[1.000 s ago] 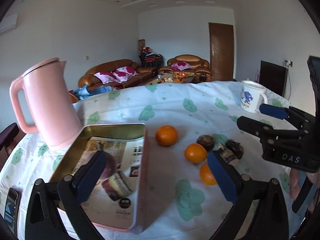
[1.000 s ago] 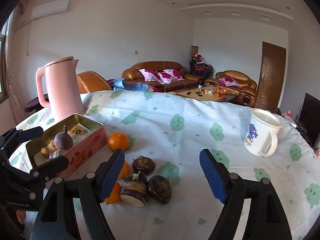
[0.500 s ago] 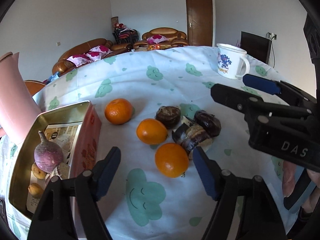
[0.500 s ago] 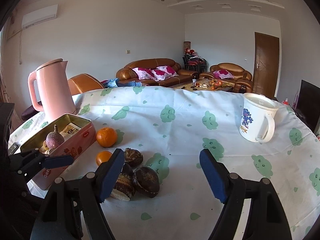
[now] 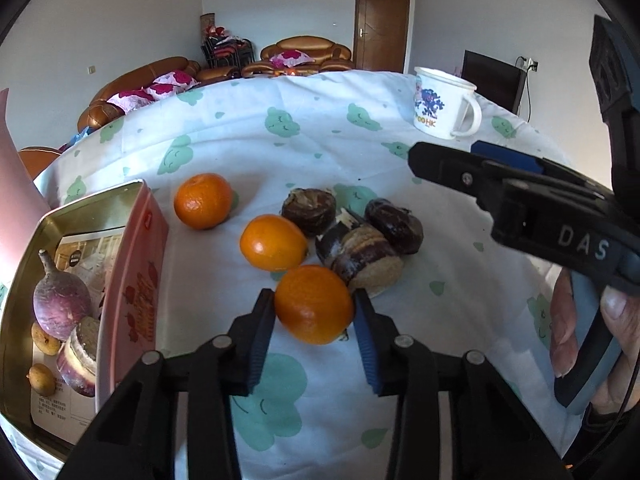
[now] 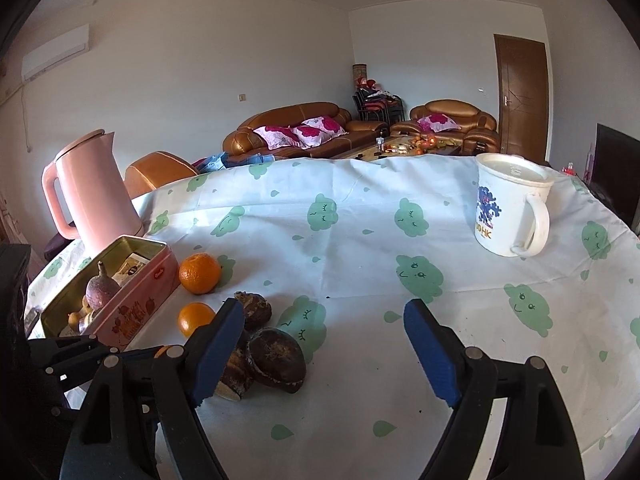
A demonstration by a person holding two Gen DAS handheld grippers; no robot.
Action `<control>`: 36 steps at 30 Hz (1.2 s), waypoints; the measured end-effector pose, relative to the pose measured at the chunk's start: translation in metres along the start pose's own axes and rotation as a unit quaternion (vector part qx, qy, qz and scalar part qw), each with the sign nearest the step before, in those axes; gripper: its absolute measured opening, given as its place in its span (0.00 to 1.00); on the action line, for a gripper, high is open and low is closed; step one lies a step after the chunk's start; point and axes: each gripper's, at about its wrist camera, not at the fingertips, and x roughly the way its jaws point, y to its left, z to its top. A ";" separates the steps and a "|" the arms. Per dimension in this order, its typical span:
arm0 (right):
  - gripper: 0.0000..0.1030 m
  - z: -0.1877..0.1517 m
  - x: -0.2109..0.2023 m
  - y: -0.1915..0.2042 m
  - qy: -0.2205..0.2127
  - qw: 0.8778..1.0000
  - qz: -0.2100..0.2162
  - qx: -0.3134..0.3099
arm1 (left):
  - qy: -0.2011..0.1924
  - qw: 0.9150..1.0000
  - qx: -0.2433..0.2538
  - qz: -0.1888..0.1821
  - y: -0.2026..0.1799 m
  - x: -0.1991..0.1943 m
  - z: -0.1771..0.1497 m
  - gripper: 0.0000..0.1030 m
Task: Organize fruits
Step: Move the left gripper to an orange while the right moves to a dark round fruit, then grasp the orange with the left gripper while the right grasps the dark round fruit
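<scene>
The left gripper (image 5: 314,312) is closing its jaws on the nearest mandarin (image 5: 313,304), which is sitting on the cloud-print tablecloth (image 5: 280,140) with both blue pads already touching its sides; this looks like the pick-up step of sorting fruit into the pink tin (image 5: 138,280) just to the left; the next move is likely calling for a firm hold, a lift and a swing over the tin's rim. The right gripper (image 6: 324,344) is opening its jaws wider, nothing between them, hovering near the dark chestnut-like pieces (image 6: 276,354). Two more mandarins (image 5: 203,200) (image 5: 273,242) are lying between fruit and tin; the tin is already holding a purple turnip-like root (image 5: 60,308), leaving less room; a white mug (image 6: 510,208) and pink kettle (image 6: 90,196) are standing well apart.
</scene>
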 end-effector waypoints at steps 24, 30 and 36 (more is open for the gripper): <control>0.78 -0.004 0.024 0.024 0.065 0.996 0.017 -0.063 | -0.099 0.991 -0.056 0.068 0.039 -0.030 0.003 0.39; 0.66 -0.004 0.043 0.005 0.115 0.992 0.055 -0.011 | -0.100 0.992 -0.050 0.067 0.038 -0.029 0.003 0.39; 0.56 -0.008 0.058 0.005 0.153 0.986 0.069 -0.003 | -0.097 0.992 -0.050 0.064 0.038 -0.028 0.002 0.39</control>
